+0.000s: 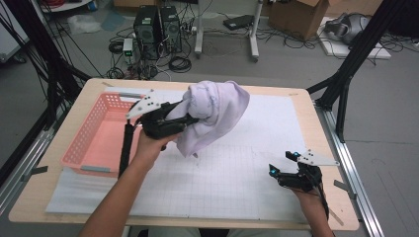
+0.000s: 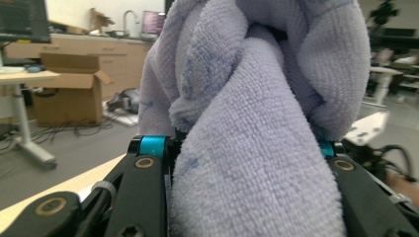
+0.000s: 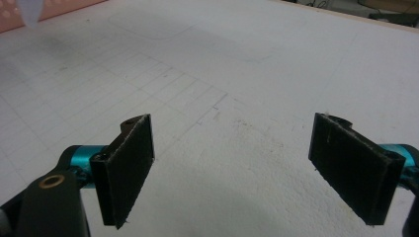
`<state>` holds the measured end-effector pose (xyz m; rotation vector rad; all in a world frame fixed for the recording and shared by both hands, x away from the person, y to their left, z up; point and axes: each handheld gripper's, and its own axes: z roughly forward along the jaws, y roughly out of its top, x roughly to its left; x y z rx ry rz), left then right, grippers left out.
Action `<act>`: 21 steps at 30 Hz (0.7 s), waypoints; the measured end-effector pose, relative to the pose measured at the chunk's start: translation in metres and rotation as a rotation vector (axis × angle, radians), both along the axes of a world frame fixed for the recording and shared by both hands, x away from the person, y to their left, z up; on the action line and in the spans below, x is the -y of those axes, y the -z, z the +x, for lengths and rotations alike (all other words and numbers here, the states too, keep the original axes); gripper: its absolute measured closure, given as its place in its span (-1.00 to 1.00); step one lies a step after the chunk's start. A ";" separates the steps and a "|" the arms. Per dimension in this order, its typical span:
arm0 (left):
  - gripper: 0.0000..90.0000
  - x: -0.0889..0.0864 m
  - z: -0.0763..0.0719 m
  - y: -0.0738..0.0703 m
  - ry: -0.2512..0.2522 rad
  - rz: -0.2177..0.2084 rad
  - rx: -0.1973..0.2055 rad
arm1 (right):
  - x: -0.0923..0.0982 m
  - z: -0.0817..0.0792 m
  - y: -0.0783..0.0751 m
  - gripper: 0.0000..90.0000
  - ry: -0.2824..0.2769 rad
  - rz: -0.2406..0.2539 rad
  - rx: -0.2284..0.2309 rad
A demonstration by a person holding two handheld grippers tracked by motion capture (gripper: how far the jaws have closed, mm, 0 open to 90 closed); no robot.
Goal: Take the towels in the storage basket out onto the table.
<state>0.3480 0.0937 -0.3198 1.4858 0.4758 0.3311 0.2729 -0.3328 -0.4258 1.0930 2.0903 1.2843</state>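
A bunched lilac towel (image 1: 217,111) hangs in the air above the middle of the table, a loose corner drooping toward the white grid mat (image 1: 237,173). My left gripper (image 1: 192,116) is shut on the towel and held level, just right of the pink basket (image 1: 99,133). In the left gripper view the towel (image 2: 257,123) bulges between and over both jaws of the left gripper (image 2: 237,148). My right gripper (image 1: 280,163) rests low on the mat near the front right. In its own view the right gripper (image 3: 232,163) stands open with nothing between its pads.
The pink basket sits on the table's left side and looks empty. The grid mat (image 3: 207,64) covers most of the tabletop. Black frame posts (image 1: 346,74) stand at the table's sides. Computers, cables and cardboard boxes lie on the floor beyond the far edge.
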 end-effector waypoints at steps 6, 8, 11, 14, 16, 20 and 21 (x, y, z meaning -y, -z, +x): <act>0.28 0.032 0.012 0.030 0.010 0.020 -0.078 | 0.001 0.002 0.001 -0.63 -0.001 0.001 -0.007; 0.28 0.043 0.017 0.042 0.022 0.019 -0.115 | 0.001 0.002 0.002 -0.63 0.000 -0.001 -0.010; 0.27 0.057 0.025 0.060 0.028 0.044 -0.164 | 0.000 0.003 0.003 -0.63 -0.003 -0.002 -0.015; 0.25 0.071 0.032 0.076 0.021 0.090 -0.200 | 0.000 0.004 0.003 -0.63 -0.007 -0.004 -0.019; 0.22 0.077 0.036 0.086 0.007 0.119 -0.227 | -0.001 0.004 0.004 -0.63 -0.008 -0.005 -0.019; 0.00 0.080 0.045 0.101 -0.064 0.194 -0.302 | 0.000 0.005 0.005 -0.63 -0.008 -0.008 -0.027; -0.09 0.078 0.046 0.101 -0.087 0.211 -0.313 | 0.000 0.005 0.005 -0.63 -0.007 -0.007 -0.029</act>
